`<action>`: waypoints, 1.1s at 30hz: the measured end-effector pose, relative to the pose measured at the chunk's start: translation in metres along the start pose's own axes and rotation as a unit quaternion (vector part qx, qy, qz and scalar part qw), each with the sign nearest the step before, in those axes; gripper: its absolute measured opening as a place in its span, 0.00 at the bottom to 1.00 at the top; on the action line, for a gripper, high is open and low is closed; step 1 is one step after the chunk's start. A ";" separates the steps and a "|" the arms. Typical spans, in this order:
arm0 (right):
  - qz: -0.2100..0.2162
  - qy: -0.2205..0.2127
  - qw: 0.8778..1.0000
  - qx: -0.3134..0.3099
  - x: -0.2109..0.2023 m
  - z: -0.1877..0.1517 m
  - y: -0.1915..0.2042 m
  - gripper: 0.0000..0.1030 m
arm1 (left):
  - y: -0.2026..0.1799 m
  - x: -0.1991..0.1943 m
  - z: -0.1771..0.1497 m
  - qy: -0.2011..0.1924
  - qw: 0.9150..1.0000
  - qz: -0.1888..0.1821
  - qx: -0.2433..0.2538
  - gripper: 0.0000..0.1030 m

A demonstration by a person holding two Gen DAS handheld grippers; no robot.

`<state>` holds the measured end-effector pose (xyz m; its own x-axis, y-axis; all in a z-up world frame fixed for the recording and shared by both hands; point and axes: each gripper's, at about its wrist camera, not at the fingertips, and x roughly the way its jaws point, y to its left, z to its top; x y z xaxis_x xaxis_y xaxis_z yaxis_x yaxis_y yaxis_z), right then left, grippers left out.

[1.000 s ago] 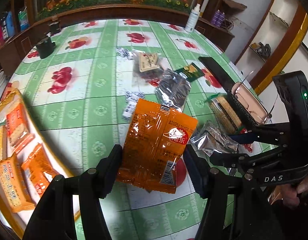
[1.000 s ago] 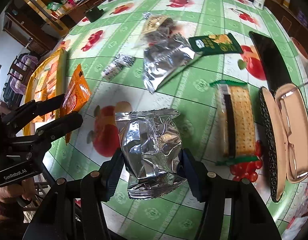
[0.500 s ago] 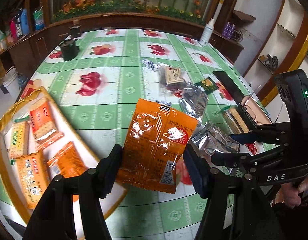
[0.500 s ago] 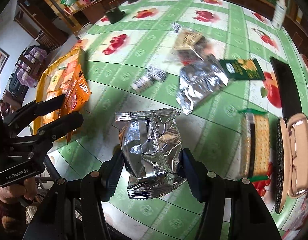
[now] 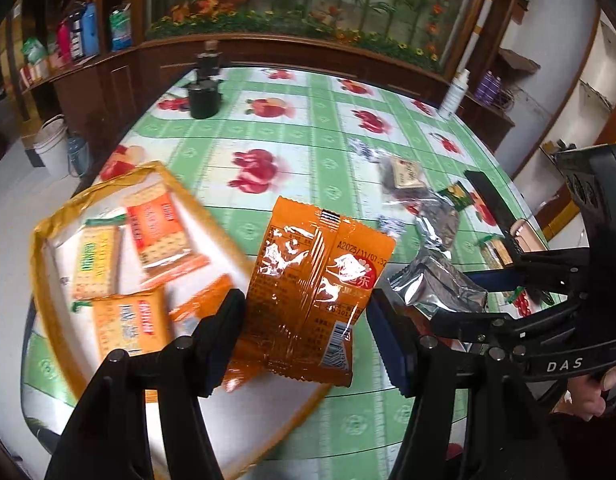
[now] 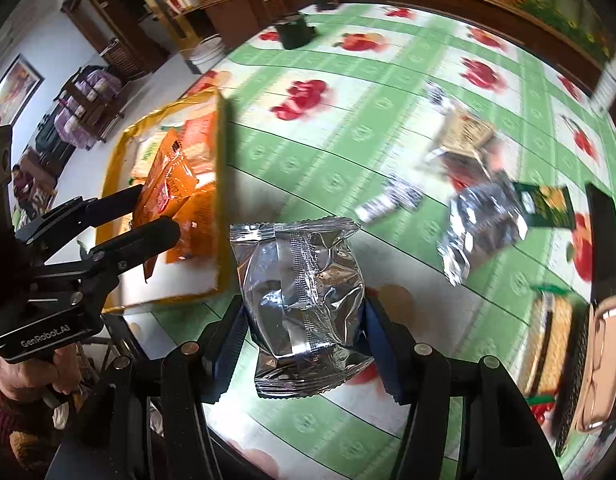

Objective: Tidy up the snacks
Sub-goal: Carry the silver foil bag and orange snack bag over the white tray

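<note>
Left wrist view: my left gripper [image 5: 305, 322] clamps the orange packet [image 5: 314, 292] across its lower half, packet upright and off the table. My right gripper [image 6: 303, 344] pinches the silver packet [image 6: 301, 308] the same way.

Change over the last second: the tray [image 5: 47, 280], then only a sliver at the frame's left edge, now fills the lower left of this view, and the orange packet hangs over its near right corner. In the right wrist view the tray [image 6: 115, 160] sits at the table's left edge, with the silver packet short of its near corner. Judgement: both packets are in transit to the tray; neither has been released.

Tray already holds several cracker packs [image 5: 95, 264]; free space looks to be along its near side.

Still loose toward the right edge: another silver packet [image 6: 480, 220], a green packet [image 6: 548, 206], a cracker sleeve [image 6: 552, 344], a clear bag [image 6: 464, 136]. A glasses case [image 6: 600, 360] lies by the right edge. Nothing blocks the drop.
</note>
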<state>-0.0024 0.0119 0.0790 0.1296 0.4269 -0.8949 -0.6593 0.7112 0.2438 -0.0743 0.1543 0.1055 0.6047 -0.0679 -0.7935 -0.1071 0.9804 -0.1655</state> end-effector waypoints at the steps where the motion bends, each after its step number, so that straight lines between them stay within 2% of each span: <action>1: 0.001 0.000 1.000 -0.005 0.001 0.002 0.005 0.61 | 0.005 -0.002 0.000 -0.001 1.000 0.003 -0.004 0.60; 10: 0.013 0.007 0.998 -0.053 0.016 0.021 0.052 0.61 | 0.069 -0.016 -0.001 -0.006 0.998 0.031 -0.052 0.60; 16: 0.020 0.019 0.995 -0.095 0.032 0.026 0.089 0.61 | 0.106 -0.014 0.001 -0.003 0.995 0.045 -0.086 0.61; 21: 0.021 0.030 0.992 -0.124 0.046 0.028 0.115 0.61 | 0.125 -0.007 0.002 0.002 0.994 0.049 -0.096 0.61; 28: 0.014 0.038 0.990 -0.134 0.068 0.044 0.130 0.61 | 0.158 0.011 0.007 0.018 0.990 0.070 -0.123 0.61; 33: 0.015 0.037 0.992 -0.124 0.086 0.068 0.141 0.61 | 0.180 0.024 0.015 0.026 0.986 0.080 -0.144 0.61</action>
<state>-0.0338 0.1866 0.0614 0.0588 0.3963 -0.9163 -0.8248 0.5364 0.1790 -0.0671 0.3322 0.0658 0.5207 0.0671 -0.8511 -0.4225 0.8865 -0.1886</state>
